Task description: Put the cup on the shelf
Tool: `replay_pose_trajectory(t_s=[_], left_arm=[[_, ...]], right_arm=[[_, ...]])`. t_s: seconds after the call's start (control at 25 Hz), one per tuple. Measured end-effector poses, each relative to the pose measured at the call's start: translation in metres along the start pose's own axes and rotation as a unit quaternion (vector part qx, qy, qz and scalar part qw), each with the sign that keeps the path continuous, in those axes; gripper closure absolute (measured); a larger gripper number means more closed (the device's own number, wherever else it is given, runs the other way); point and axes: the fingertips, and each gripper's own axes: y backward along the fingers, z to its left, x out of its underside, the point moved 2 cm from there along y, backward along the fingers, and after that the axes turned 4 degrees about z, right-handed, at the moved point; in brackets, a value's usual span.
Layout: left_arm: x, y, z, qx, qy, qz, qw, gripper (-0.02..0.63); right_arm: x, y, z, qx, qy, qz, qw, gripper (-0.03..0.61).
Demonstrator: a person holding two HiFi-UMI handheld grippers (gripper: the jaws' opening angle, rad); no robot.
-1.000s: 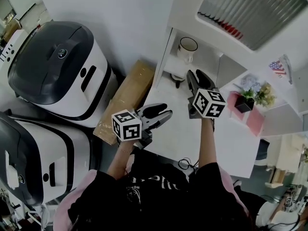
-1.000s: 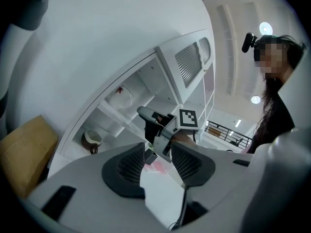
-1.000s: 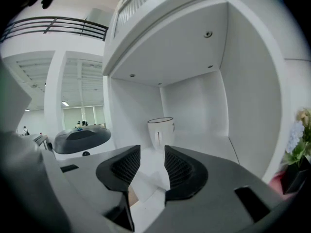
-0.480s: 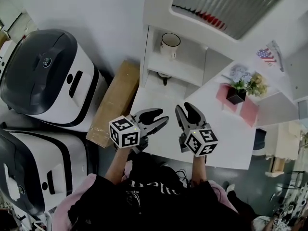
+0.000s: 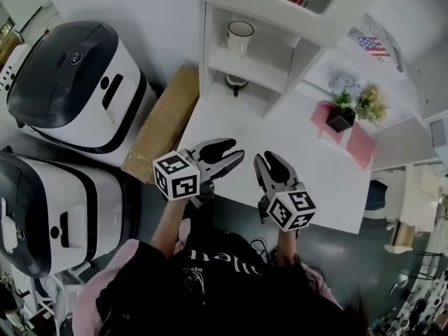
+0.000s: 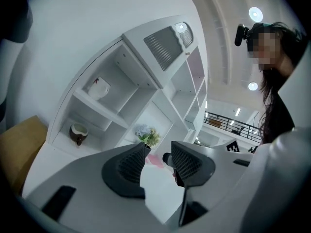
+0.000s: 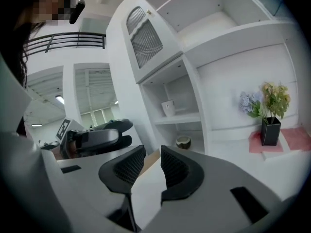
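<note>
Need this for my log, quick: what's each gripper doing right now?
Left gripper: open, nothing between the jaws.
Right gripper: jaws closing, nothing between them.

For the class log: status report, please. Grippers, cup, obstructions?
Left gripper open, empty. Right gripper closing, nothing between jaws. White cup upright on the shelf. Nothing in the way.

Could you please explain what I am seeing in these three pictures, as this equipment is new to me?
No robot here: a person holds a two-jaw gripper in each hand. The head view looks down from a head camera; the other two cameras ride on the grippers, looking along their jaws. The left gripper is open and empty; the right gripper is closing its jaws on nothing. Both are at a white table's near edge. The cup stands on the shelf, a small brown bowl below it, a potted plant farther right.
</note>
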Motion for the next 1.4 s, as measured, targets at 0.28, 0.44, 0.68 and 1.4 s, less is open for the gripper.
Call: replay_pose_trajectory(t_s=[0.28, 0.44, 0.68, 1.4], left_arm=[[0.042, 0.018, -0.071, -0.026, 0.001, -0.032, 0.9992, 0.434], [0.074, 0.029, -0.115, -0.032, 0.003, -0.040, 0.9987, 0.434], [0.112, 0.045, -0.174, -0.038, 0.004, -0.059, 0.9976, 0.434], [0.165, 0.084, -0.251, -0.064, -0.033, -0.023, 0.9971, 0.484]], right_arm=[[0.028, 0.081, 0.014, -0.024, 0.014, -0.019, 0.999, 0.480], [0.049, 0.121, 0.033, -0.048, 0.023, -0.022, 0.998, 0.492], [0.083, 0.180, 0.063, -0.077, 0.033, -0.023, 0.996, 0.500], [0.117, 0.237, 0.111, -0.117, 0.036, -0.022, 0.992, 0.508]])
